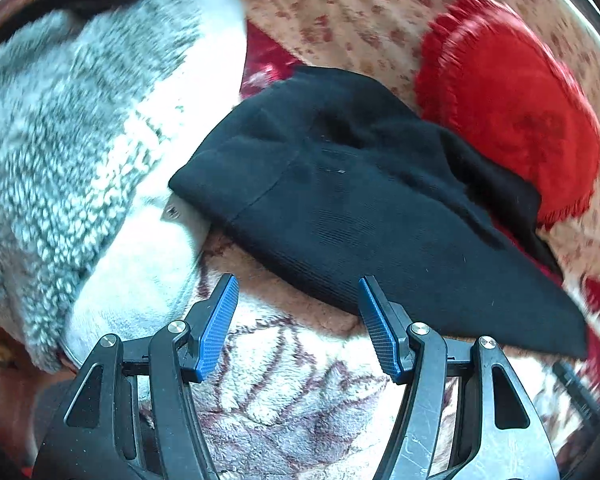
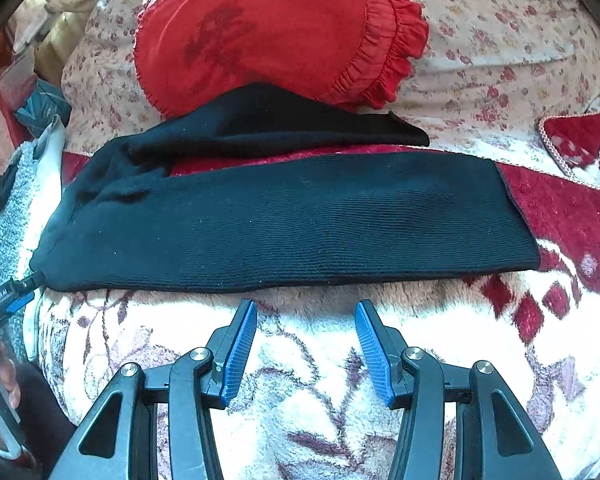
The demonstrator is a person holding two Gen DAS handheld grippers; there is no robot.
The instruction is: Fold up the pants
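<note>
Fleece blanket (image 2: pixel 300 420): black pants (image 2: pixel 300 232) flat; left tongs (image 2: pixel 8 300) lettering unreadable.

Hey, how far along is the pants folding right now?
Done: the black pants lie spread on the blanket, legs apart, one reaching the red pillow. In hand: nothing; left gripper and right gripper hover open near the hem. Left: every fold.

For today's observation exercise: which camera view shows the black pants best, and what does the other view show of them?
The right wrist view: the black pants stretch across the frame, both legs visible, ends included, on the patterned blanket. The left wrist view shows the pants foreshortened, mainly the waist end, with motion blur around them.
</note>
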